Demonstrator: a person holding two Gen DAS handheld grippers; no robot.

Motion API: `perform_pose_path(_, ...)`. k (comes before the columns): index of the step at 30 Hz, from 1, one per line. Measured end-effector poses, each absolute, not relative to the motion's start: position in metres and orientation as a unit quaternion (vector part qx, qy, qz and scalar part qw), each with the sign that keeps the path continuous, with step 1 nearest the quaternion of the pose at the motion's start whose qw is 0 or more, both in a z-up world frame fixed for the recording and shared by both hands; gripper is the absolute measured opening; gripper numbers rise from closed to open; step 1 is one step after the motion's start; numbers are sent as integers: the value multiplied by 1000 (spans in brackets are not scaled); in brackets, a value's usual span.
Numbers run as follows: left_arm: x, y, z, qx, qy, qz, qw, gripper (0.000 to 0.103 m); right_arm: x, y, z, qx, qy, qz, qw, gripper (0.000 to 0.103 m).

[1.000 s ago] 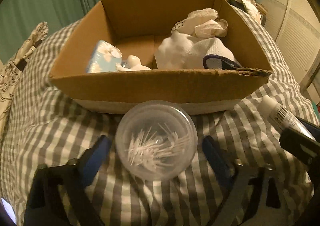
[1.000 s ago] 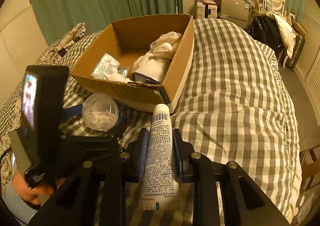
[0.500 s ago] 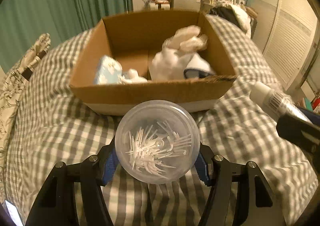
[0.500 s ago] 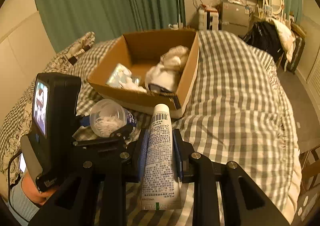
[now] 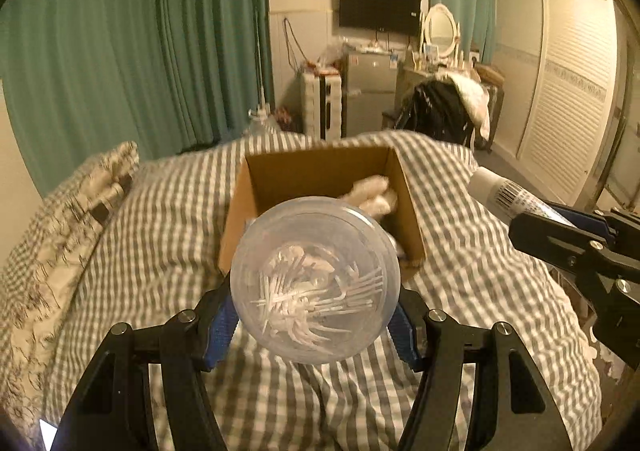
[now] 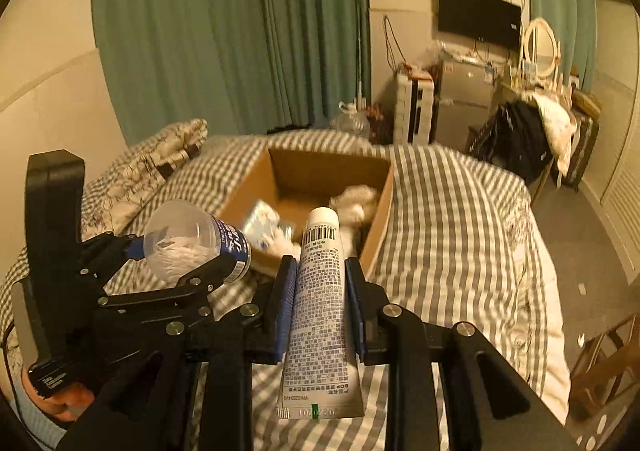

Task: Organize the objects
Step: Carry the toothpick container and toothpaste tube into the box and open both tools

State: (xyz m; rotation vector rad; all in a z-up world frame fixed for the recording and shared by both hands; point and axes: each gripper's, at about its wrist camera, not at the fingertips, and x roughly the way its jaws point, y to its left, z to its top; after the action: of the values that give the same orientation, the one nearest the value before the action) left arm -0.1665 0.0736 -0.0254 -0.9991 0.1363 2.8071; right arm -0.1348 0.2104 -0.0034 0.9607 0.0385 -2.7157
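Both lifted off the bed now: left gripper (image 5: 316,325) clamping floss-pick jar (image 5: 315,283), right gripper (image 6: 318,291) pinching tube (image 6: 320,311). Next, probably cardboard box (image 6: 380,203).

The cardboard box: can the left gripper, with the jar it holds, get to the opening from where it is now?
Probably yes. The left gripper holds the clear jar in the air before the cardboard box, whose top is open. The right gripper with its tube is off to the side.
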Motion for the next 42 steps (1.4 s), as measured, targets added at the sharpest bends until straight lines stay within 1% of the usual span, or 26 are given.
perform_pose_path(8, -210, 70, 8, -301, 52, 950, 68, 65, -180, 204, 35, 297, -2, -943, 149, 24)
perform_pose_path(11, -232, 70, 12, -293, 49, 953, 65, 65, -207, 200, 42, 293, -8, -943, 156, 24)
perform_pose_path(15, -263, 70, 4, -295, 47, 952, 62, 65, -245, 195, 41, 292, -12, -944, 154, 24)
perform_pose_path(18, -287, 68, -14, -308, 45, 948, 60, 65, -275, 192, 29, 300, -14, -941, 155, 24)
perform_pose_path(24, -318, 66, -52, -335, 51, 939, 61, 65, -327, 185, -20, 336, -17, -930, 151, 24)
perform_pose_path(28, -329, 63, -73, -352, 48, 933, 65, 65, -347, 188, -49, 355, -27, -922, 151, 24)
perform_pose_path(32, -332, 68, -86, -367, 59, 926, 69, 66, -349, 192, -64, 356, -45, -920, 157, 25)
perform_pose_path(33, -331, 68, -86, -367, 62, 925, 68, 70, -350, 193, -66, 356, -50, -919, 159, 35)
perform_pose_path(34, -329, 69, -86, -366, 64, 926, 67, 84, -348, 195, -65, 355, -52, -920, 156, 43)
perform_pose_path(35, -328, 69, -84, -363, 65, 927, 65, 97, -344, 196, -62, 348, -52, -923, 152, 57)
perform_pose_path(36, -323, 68, -81, -356, 64, 930, 63, 99, -341, 197, -58, 341, -51, -928, 145, 59)
perform_pose_path(40, -307, 68, -59, -335, 53, 938, 67, 99, -323, 205, -37, 323, -50, -937, 126, 59)
perform_pose_path(42, -298, 67, -44, -325, 55, 942, 63, 99, -314, 208, -25, 318, -44, -940, 113, 61)
